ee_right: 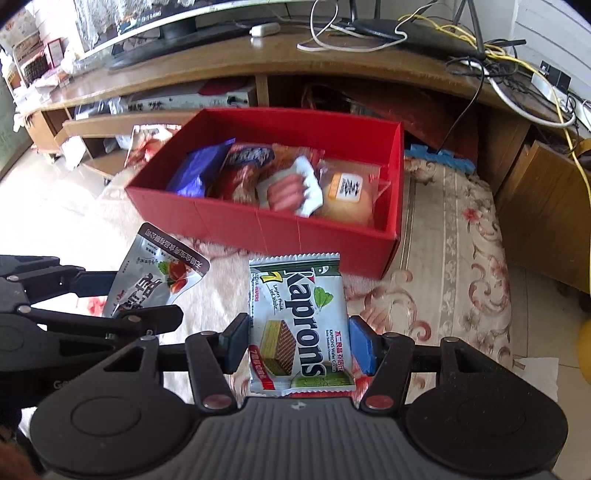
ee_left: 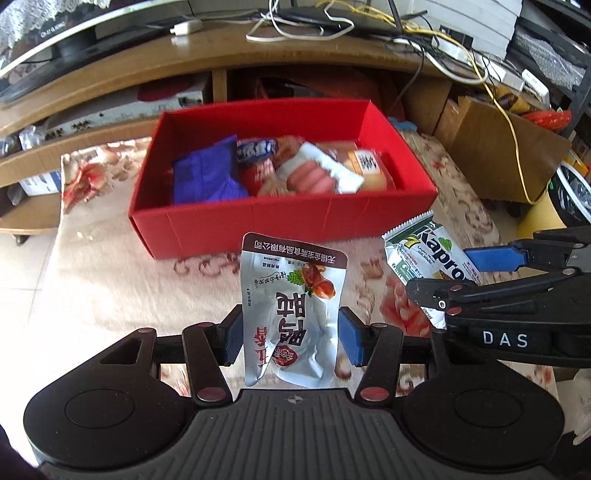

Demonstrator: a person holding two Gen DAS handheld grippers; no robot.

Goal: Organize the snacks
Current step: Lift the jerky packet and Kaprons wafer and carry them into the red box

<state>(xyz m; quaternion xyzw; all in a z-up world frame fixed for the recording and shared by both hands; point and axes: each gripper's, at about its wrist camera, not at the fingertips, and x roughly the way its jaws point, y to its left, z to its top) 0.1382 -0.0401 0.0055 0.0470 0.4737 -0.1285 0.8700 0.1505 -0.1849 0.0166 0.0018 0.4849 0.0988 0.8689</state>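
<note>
My left gripper (ee_left: 291, 334) is shut on a silver snack pouch (ee_left: 291, 295) with brown trim and Chinese print, held upright above the floral cloth. My right gripper (ee_right: 299, 345) is shut on a white and green Kaprons wafer pack (ee_right: 299, 325). Each hand shows in the other's view: the right gripper (ee_left: 448, 273) with the wafer pack (ee_left: 428, 258), the left gripper (ee_right: 144, 295) with the pouch (ee_right: 159, 273). Ahead stands an open red box (ee_left: 284, 225) (ee_right: 258, 221). It holds a blue packet (ee_left: 207, 177), a sausage pack (ee_left: 314, 173), a wrapped bun (ee_right: 347, 199) and other snacks.
A floral cloth (ee_left: 110, 288) covers the low surface under the box. Behind it runs a wooden TV stand (ee_left: 184, 59) with cables (ee_left: 295, 26), a screen base and devices on its shelves. Cardboard boxes (ee_left: 495, 147) and a yellow cable stand to the right.
</note>
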